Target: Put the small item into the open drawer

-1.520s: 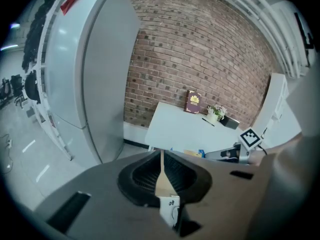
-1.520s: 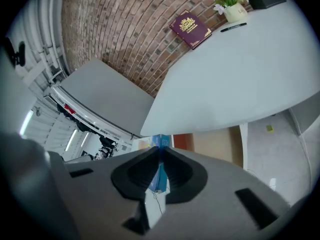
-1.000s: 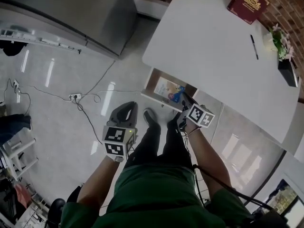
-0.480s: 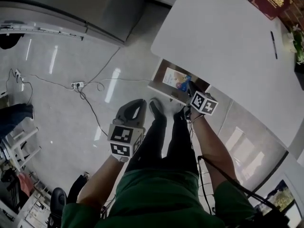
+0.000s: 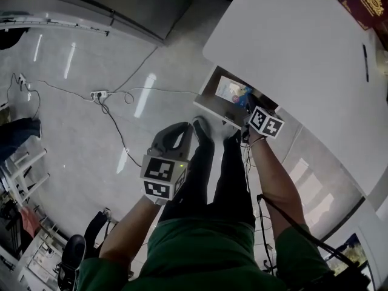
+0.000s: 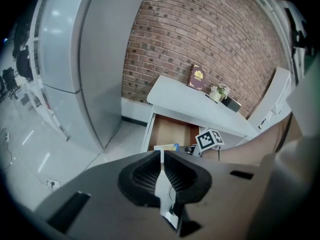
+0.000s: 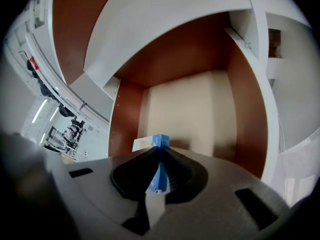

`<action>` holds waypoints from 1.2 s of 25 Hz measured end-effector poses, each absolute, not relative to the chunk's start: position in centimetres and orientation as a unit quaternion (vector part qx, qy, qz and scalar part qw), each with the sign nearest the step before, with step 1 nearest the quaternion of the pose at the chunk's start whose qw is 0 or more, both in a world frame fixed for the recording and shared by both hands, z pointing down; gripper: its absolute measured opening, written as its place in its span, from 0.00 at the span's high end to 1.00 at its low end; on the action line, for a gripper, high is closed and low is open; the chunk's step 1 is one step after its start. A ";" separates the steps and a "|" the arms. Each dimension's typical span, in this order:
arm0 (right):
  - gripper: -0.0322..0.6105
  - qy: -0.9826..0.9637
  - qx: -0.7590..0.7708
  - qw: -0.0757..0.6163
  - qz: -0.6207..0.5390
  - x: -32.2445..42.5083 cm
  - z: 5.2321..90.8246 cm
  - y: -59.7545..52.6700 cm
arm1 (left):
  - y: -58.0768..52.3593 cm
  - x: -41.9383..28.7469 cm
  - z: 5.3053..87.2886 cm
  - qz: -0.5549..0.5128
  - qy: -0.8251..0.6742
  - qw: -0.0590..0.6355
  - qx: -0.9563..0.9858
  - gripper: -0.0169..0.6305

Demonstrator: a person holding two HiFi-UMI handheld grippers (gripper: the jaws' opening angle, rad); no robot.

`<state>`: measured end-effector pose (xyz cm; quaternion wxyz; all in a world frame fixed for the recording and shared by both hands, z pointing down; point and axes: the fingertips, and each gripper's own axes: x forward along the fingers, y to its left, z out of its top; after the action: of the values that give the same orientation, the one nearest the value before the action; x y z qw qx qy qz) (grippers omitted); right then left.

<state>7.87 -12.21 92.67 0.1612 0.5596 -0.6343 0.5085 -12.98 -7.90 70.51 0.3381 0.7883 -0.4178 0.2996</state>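
Observation:
The open drawer (image 5: 213,88) juts out from under the white table (image 5: 285,47); its pale bottom (image 7: 185,114) and brown walls fill the right gripper view. My right gripper (image 7: 160,151) is shut on a small blue box (image 7: 160,142), held on edge above the drawer's bottom near its left wall. In the head view the right gripper (image 5: 247,107) reaches over the drawer's near right part. My left gripper (image 5: 171,143) hangs over the floor left of the person's legs, jaws shut with nothing in them. In the left gripper view its jaws (image 6: 162,154) point toward the drawer (image 6: 170,130).
A dark red book (image 5: 368,3) and a pen (image 5: 365,62) lie on the table. A grey cabinet (image 5: 121,5) stands at the left. A power strip with cables (image 5: 97,94) lies on the floor. The person's shoes (image 5: 202,129) stand just before the drawer.
Both hands have sunk lower. The right gripper has carried the blue box down and further over the drawer; the left gripper stays shut beside the legs.

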 end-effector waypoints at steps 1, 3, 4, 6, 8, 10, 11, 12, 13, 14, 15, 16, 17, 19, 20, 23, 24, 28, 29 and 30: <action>0.89 -0.635 0.559 0.162 0.508 7.8 92.9 -12.3 | -7.9 -13.0 70.7 0.299 -0.418 0.339 0.788 0.95; 0.89 -0.635 0.559 0.163 0.507 7.7 93.3 -12.5 | -7.8 -13.0 71.0 0.298 -0.420 0.340 0.787 0.95; 0.88 -0.635 0.560 0.162 0.507 7.7 93.4 -12.6 | -7.8 -13.0 71.1 0.297 -0.421 0.341 0.786 0.95; 0.88 -0.636 0.560 0.162 0.506 7.6 93.8 -12.7 | -7.6 -13.1 71.4 0.297 -0.422 0.343 0.785 0.95; 0.87 -0.635 0.557 0.167 0.508 7.5 94.2 -12.7 | -7.4 -13.2 71.7 0.296 -0.422 0.346 0.783 0.95; 0.87 -0.632 0.555 0.172 0.513 7.5 94.5 -12.5 | -7.4 -13.1 71.7 0.294 -0.423 0.350 0.782 0.95; 0.86 -0.630 0.554 0.173 0.516 7.6 94.5 -12.4 | -7.4 -13.0 71.7 0.293 -0.424 0.351 0.782 0.95; 0.83 -0.628 0.554 0.174 0.519 7.7 94.6 -12.4 | -7.4 -12.9 71.6 0.292 -0.424 0.352 0.782 0.95; 0.80 -0.625 0.555 0.173 0.520 7.8 94.5 -12.3 | -7.5 -12.7 71.5 0.290 -0.424 0.352 0.783 0.95; 0.79 -0.624 0.557 0.173 0.521 7.9 94.5 -12.3 | -7.6 -12.6 71.5 0.289 -0.424 0.351 0.783 0.95; 0.79 -0.623 0.558 0.172 0.520 8.0 94.3 -12.3 | -7.7 -12.5 71.4 0.288 -0.424 0.351 0.784 0.95; 0.79 -0.624 0.559 0.171 0.518 8.0 94.0 -12.2 | -7.8 -12.4 71.3 0.286 -0.425 0.350 0.784 0.95; 0.79 -0.626 0.560 0.171 0.516 8.0 93.7 -12.0 | -7.9 -12.3 71.2 0.285 -0.425 0.349 0.785 0.95; 0.80 -0.632 0.557 0.171 0.511 8.0 92.8 -11.8 | -8.2 -12.0 71.0 0.282 -0.427 0.348 0.786 0.95; 0.80 -0.635 0.555 0.170 0.509 8.0 92.2 -11.8 | -8.5 -11.8 70.8 0.279 -0.428 0.346 0.787 0.95; 0.82 -0.650 0.544 0.171 0.503 7.5 90.4 -11.6 | -9.2 -11.2 69.9 0.270 -0.432 0.340 0.790 0.95; 0.83 -0.657 0.537 0.175 0.499 7.2 89.8 -11.4 | -9.3 -11.1 69.6 0.267 -0.434 0.339 0.791 0.95; 0.84 -0.685 0.515 0.175 0.484 5.5 86.3 -10.5 | -9.9 -10.9 68.0 0.255 -0.444 0.331 0.793 0.95; 0.84 -0.690 0.513 0.172 0.480 5.1 85.1 -10.4 | -10.1 -10.9 67.6 0.251 -0.447 0.328 0.793 0.95; 0.84 -0.695 0.512 0.169 0.475 4.8 84.0 -10.3 | -10.3 -11.0 67.0 0.248 -0.451 0.326 0.793 0.95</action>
<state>4.80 -10.27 84.03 0.1688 0.5119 -0.6955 0.4752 -11.03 -10.28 67.02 0.3262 0.7930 -0.4511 0.2475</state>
